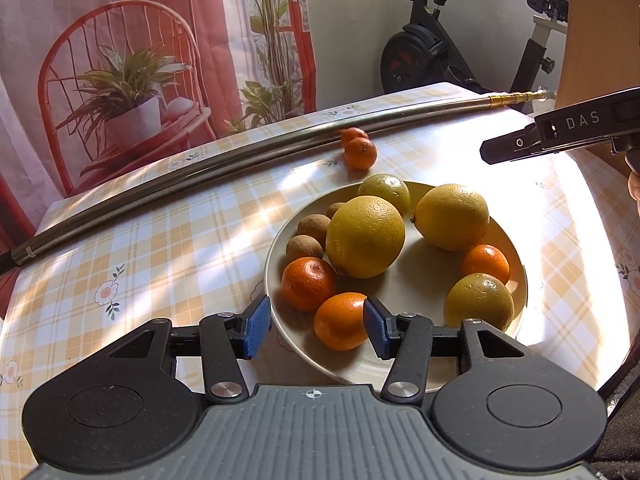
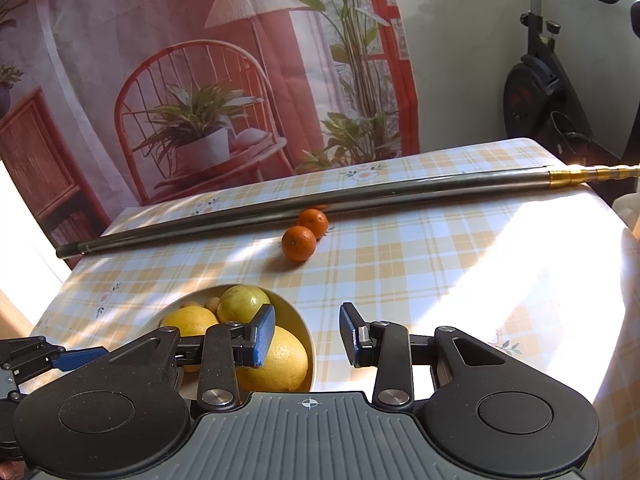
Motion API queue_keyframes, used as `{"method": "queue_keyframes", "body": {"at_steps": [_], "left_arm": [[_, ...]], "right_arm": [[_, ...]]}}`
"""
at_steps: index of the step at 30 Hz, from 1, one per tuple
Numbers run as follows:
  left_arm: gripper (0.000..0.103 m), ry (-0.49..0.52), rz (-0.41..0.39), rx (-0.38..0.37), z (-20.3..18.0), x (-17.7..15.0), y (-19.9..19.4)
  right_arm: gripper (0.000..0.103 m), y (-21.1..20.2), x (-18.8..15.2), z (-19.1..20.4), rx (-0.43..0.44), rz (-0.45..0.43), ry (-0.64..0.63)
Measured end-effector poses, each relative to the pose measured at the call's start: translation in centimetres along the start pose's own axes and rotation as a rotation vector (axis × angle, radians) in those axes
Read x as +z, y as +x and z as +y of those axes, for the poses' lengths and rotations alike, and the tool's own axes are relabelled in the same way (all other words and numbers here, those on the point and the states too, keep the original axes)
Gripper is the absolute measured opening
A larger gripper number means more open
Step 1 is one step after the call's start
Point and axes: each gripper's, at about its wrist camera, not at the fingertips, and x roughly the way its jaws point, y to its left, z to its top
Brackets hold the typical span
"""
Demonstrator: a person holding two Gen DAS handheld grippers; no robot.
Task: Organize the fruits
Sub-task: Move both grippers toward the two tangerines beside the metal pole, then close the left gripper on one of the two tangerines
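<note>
Two loose mandarins (image 2: 304, 236) out on the checked worktop (image 2: 420, 264), touching each other, the far one tight against the long metal pole (image 2: 320, 200) lying crosswise near the back edge. Rest of the fruit already in the plate (image 1: 276, 264): lemons, limes, mandarins, a few small brown fruits. Right hand-held gripper (image 2: 307, 334) released, pads spread, nothing between them, held over bare cloth just right of the plate. Loose pair dead ahead of it and a touch left, well beyond the fingertips, with open cloth in between and nothing blocking. Left hand-held gripper (image 1: 317, 328) also released and empty, low over the near rim of the plate, right pad (image 1: 376, 330) just beside a mandarin (image 1: 340, 322) in the plate but not clamped on it. From the left side, loose pair on the far side of the whole plate, so right hand the nearer and cleaner reach, probably. Mandarins round, no real long axis; the pair itself lined up near-to-far and slightly rightward toward the pole. Likely near one first, straight forward approach, pads either side left-right. Risk: nudging it into its neighbour or rolling it along the pole. Pole behind limits overshoot room.
</note>
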Motion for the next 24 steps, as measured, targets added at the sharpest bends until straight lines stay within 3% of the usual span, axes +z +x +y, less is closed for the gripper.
{"method": "queue_keyframes", "body": {"at_steps": [5, 10, 15, 20, 24], "left_arm": [[0.054, 0.001, -0.050, 0.033, 2.2, 2.3, -0.7], [0.054, -0.123, -0.085, 0.038, 5.5, 5.2, -1.0], [0.054, -0.079, -0.119, 0.090, 6.2, 7.8, -0.8], [0.054, -0.092, -0.111, 0.009, 5.8, 9.6, 1.1], [0.054, -0.100, -0.073, -0.103, 4.4, 10.7, 4.6]], "right_arm": [[0.034, -0.1, 0.5, -0.2, -0.003, -0.004, -0.004], [0.034, 0.0, 1.5, -0.6, -0.009, -0.022, -0.007], [0.034, 0.5, 3.2, -1.2, -0.025, -0.054, -0.012], [0.034, 1.4, 3.9, -1.5, -0.052, -0.062, -0.037], [0.034, 2.4, 3.9, -2.4, -0.068, -0.043, -0.019]]}}
